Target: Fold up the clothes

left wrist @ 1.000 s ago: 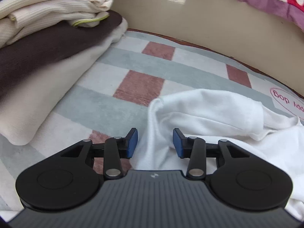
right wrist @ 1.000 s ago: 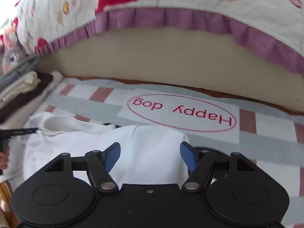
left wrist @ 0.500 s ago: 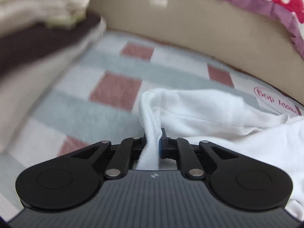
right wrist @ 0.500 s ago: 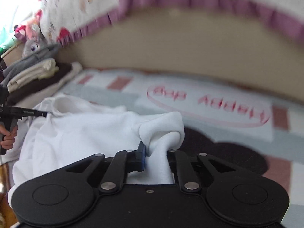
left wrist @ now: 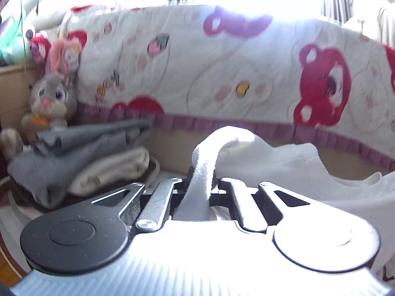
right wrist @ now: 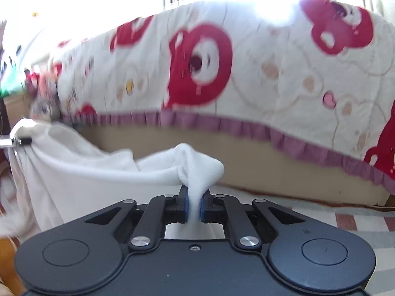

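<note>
A white garment (left wrist: 284,162) hangs lifted in the air between my two grippers. My left gripper (left wrist: 201,185) is shut on one bunched edge of it, and the cloth rises in a loop above the fingertips. My right gripper (right wrist: 195,203) is shut on another bunched edge of the white garment (right wrist: 98,172). In the right wrist view the garment stretches left to the left gripper (right wrist: 17,141) at the frame's left edge and drapes down below it.
A stack of folded clothes (left wrist: 81,160), grey on cream, lies at the left. A grey plush rabbit (left wrist: 50,98) sits behind it. A bed with a bear-print quilt (right wrist: 246,74) and purple frill runs across the back. The checked mat (right wrist: 345,219) lies below.
Both grippers closed on the white garment and lifted it off the mat. The views tilted up from the mat to the bed and window.
</note>
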{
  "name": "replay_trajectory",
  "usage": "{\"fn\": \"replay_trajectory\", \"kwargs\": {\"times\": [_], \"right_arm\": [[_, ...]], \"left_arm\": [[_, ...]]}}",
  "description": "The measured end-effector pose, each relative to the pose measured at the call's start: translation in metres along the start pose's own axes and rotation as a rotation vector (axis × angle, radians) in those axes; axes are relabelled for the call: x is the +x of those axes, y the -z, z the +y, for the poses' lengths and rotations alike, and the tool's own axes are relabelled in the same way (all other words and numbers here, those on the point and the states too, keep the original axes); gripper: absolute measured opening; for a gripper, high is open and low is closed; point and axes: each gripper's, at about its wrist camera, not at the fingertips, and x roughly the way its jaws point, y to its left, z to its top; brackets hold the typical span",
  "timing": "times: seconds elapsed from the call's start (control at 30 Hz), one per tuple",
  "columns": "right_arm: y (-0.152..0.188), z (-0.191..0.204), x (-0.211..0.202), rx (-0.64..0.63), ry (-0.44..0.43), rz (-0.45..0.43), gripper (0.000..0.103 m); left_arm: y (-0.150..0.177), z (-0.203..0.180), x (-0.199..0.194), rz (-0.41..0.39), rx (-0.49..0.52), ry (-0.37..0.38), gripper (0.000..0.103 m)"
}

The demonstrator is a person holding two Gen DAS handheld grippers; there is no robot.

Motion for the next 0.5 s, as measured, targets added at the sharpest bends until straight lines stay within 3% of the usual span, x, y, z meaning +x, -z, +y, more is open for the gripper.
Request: {"fn": "replay_trajectory", "kwargs": {"times": [0.13,0.33,0.5], "right_arm": [[-0.046,0.001,-0.051,-0.015,0.001,-0.114,0.009],[-0.116,0.014,-0.148,-0.119,-0.012,-0.287,0.009],[-0.156,0.018,-0.221,-0.133,-0.033,-0.429,0.009]], "left_arm": [[-0.061,-0.005,-0.052,-0.141,0.024,0.029,0.007],[-0.154,-0.023,-0.164,-0.396,0.113,0.096,0.007],[-0.212,-0.013,-0.223,-0.495,0.142,0.226,0.007]]}}
